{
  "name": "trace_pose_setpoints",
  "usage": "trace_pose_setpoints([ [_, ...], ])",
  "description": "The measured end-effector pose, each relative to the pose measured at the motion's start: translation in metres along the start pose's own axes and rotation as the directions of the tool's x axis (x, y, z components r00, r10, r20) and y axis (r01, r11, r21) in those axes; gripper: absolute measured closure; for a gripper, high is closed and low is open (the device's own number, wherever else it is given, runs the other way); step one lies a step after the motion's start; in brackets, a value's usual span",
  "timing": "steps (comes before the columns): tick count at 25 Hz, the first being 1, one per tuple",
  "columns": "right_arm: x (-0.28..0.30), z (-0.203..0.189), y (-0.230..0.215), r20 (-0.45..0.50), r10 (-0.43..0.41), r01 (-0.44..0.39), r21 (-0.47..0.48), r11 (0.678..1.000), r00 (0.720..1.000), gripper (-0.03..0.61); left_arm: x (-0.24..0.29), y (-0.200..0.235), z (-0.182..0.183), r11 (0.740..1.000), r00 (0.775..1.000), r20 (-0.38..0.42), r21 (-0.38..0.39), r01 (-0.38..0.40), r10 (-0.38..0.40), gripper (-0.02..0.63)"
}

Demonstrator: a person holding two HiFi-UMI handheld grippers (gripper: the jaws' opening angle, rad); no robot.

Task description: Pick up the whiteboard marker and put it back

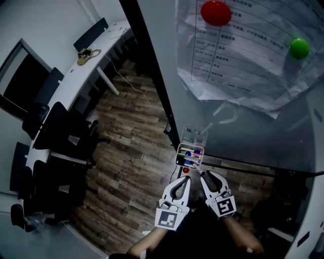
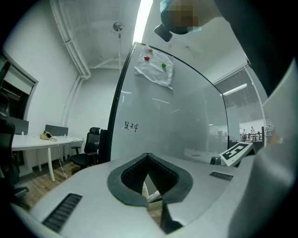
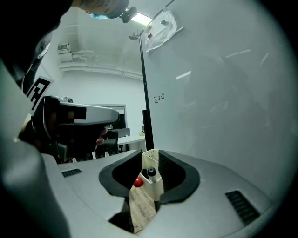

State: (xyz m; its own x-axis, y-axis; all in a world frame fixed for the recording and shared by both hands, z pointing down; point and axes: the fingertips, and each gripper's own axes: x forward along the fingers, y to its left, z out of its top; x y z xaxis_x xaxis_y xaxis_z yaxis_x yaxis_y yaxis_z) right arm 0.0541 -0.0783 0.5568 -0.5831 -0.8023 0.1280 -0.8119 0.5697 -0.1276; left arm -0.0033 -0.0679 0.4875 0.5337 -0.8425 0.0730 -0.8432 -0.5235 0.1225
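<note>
A small clear marker holder point(image 1: 190, 154) hangs on the glass whiteboard point(image 1: 243, 126) with several coloured markers in it. In the right gripper view the holder point(image 3: 150, 160) shows straight ahead, with a black-capped marker point(image 3: 151, 173) standing in it and a red round magnet point(image 3: 138, 182) beside it. My right gripper point(image 1: 206, 175) sits just below the holder, and its jaws point(image 3: 150, 155) stand a little apart with nothing gripped. My left gripper point(image 1: 186, 178) hangs next to it, tips together point(image 2: 148, 155) and empty.
A crumpled paper sheet point(image 1: 238, 55) is pinned to the board by a red magnet point(image 1: 216, 12) and a green magnet point(image 1: 299, 48). A long white desk point(image 1: 76, 86) with black chairs point(image 1: 55, 131) stands at left on the wood floor point(image 1: 131, 152).
</note>
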Motion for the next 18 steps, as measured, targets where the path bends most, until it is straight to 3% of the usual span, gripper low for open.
trace_pose_setpoints([
  [8, -0.012, 0.022, -0.006, 0.031, -0.064, 0.062, 0.041, 0.997, 0.997, 0.48, -0.009, 0.001, 0.009, 1.0, 1.0, 0.023, 0.015, -0.001, 0.001, 0.606],
  [14, -0.03, 0.051, -0.003, 0.053, -0.093, 0.09, 0.043, 0.995, 0.994, 0.557, -0.016, 0.004, 0.015, 1.0, 0.999, 0.043, 0.015, -0.007, 0.006, 0.606],
  [18, -0.044, 0.056, 0.003, 0.096, -0.088, 0.082, 0.057, 0.995, 0.992, 0.563, -0.021, 0.003, 0.019, 1.0, 0.999, 0.053, 0.015, -0.005, 0.004, 0.606],
])
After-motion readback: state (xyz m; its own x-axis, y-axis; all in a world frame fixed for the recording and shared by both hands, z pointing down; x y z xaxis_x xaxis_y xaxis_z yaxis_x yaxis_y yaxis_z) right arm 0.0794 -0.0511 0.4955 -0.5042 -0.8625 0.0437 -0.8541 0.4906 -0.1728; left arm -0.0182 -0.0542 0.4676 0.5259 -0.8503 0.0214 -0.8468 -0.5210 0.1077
